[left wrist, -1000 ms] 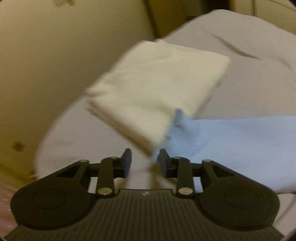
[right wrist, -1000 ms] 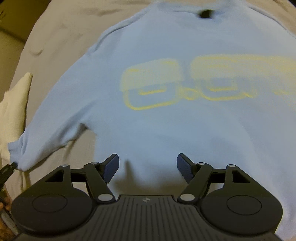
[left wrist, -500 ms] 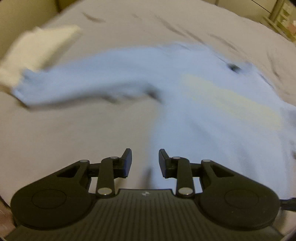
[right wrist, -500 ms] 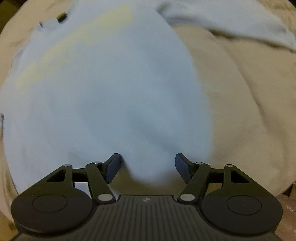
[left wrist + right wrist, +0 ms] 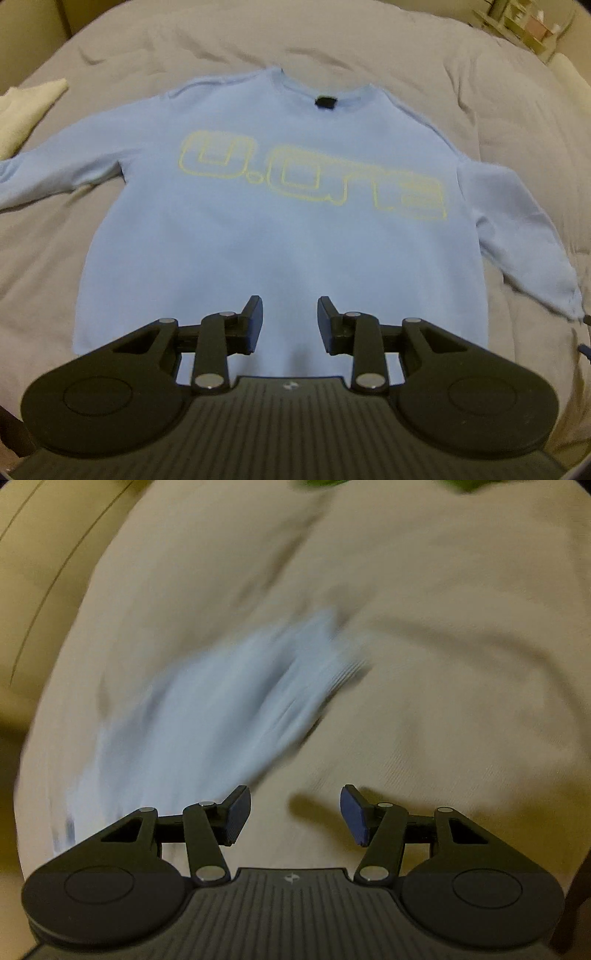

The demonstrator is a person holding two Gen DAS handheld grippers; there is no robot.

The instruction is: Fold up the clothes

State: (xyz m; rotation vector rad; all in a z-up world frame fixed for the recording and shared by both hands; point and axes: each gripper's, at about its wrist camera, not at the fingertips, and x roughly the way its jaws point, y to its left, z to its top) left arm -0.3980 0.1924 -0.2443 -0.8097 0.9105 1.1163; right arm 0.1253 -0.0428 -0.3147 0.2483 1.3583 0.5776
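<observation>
Two garments show on the bed (image 5: 498, 110): a light-blue sweatshirt (image 5: 280, 236) spread flat across the middle of the grey cover, and a cream folded garment (image 5: 26, 110) lying at the cover's far-left edge, just beside the tip of the sweatshirt's left-hand sleeve. You can read the cream piece as already folded, though the pictures cannot tell whose work that was; the sweatshirt lies fully open, face up, neck toward the far edge, hem toward you, both sleeves out to the sides, so every fold on it remains to be made. Your left gripper (image 5: 290, 325) hovers over the hem near the cover's near edge, its jaws moderately apart and holding nothing. Your right gripper (image 5: 295, 814) sits with its jaws wider apart, likewise empty, above bare cover just beside the blurred right sleeve (image 5: 221, 709), whose ribbed cuff points toward the far-right corner. Writing: pale-yellow outlined block letters run across the chest, too soft to read with certainty, and a small dark label (image 5: 325, 102) sits inside the collar, illegible.
</observation>
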